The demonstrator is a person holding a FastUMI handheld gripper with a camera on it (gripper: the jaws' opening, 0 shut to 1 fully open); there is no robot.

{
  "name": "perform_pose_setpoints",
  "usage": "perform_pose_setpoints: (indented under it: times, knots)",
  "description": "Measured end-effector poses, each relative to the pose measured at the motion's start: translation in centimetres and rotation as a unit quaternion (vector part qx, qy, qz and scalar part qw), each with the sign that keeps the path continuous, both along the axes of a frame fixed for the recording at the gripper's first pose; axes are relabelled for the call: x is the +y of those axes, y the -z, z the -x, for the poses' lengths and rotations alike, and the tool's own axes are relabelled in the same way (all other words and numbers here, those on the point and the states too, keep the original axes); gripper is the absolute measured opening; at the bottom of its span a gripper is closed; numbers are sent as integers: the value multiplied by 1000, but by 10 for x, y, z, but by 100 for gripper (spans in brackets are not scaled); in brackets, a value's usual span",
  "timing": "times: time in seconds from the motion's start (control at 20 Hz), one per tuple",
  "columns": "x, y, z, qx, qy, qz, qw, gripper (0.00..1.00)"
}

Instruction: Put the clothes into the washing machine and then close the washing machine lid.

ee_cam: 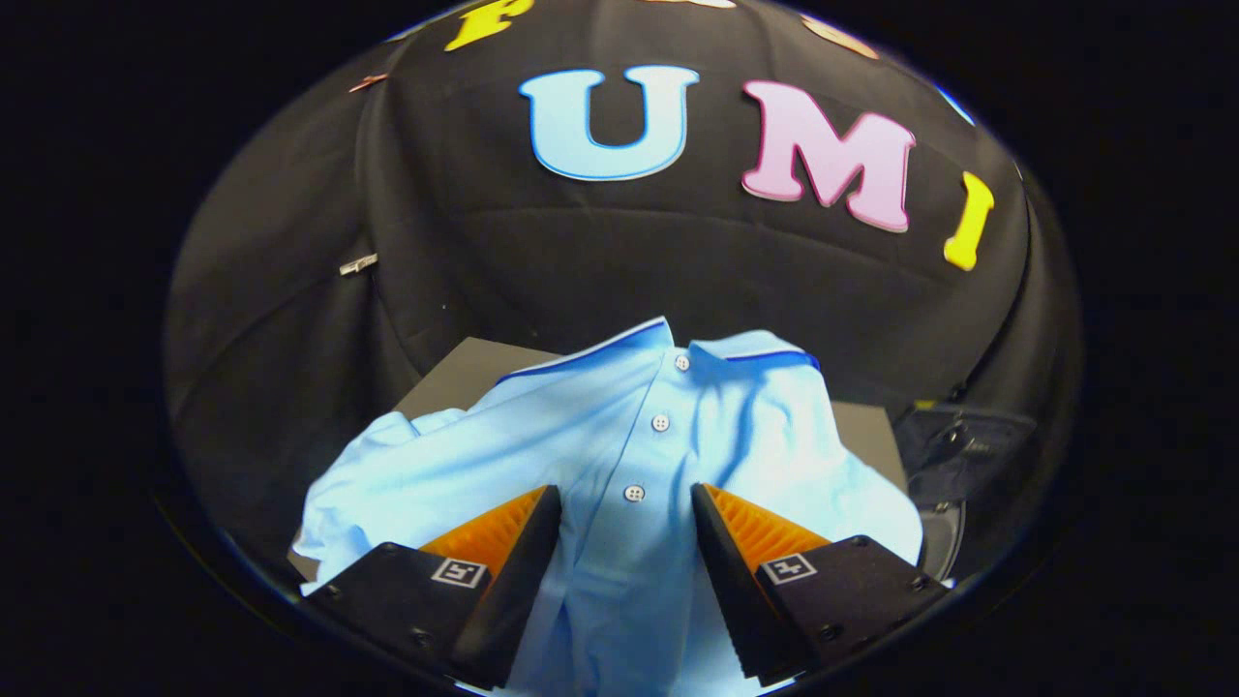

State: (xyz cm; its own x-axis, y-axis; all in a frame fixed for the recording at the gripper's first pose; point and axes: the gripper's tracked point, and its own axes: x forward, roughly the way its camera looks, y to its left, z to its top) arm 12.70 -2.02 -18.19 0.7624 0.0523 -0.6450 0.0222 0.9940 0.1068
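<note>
Gripper view, left to right: light-blue shirt (619, 455) lies crumpled on a grey table (465, 373), sleeve trailing off past the left finger, button placket running straight up the gap, collar at the far end near the booth wall. Gripper (626, 503) has its fingers spread wide, straddling the placket with fabric between them but neither finger visibly pressing, so likely lined up for a central pinch. Dark object (958, 445) right of the table may be the washing machine; can't tell.

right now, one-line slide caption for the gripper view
Open tool straddles the button placket of a light blue shirt lying on a grey surface, fingers apart, not yet pinching the cloth.
</note>
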Motion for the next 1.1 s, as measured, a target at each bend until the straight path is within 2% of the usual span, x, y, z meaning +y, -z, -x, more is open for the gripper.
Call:
perform_pose_setpoints:
  times: [0.05,0.1,0.2,0.25,0.4,0.9,1.0,1.1]
  knots:
    - [-2,0,2,4,-7,8,1000,83]
    - [-3,-4,4,6,-11,14,1000,75]
    - [9,0,3,12,-28,1,1000,73]
    - [9,-3,2,8,-33,-1,999,35]
    - [9,-2,4,17,-58,7,998,35]
    - [7,-3,3,20,-67,4,998,35]
    - [3,-4,3,14,-58,1,998,5]
    - [6,-5,3,5,-70,18,997,5]
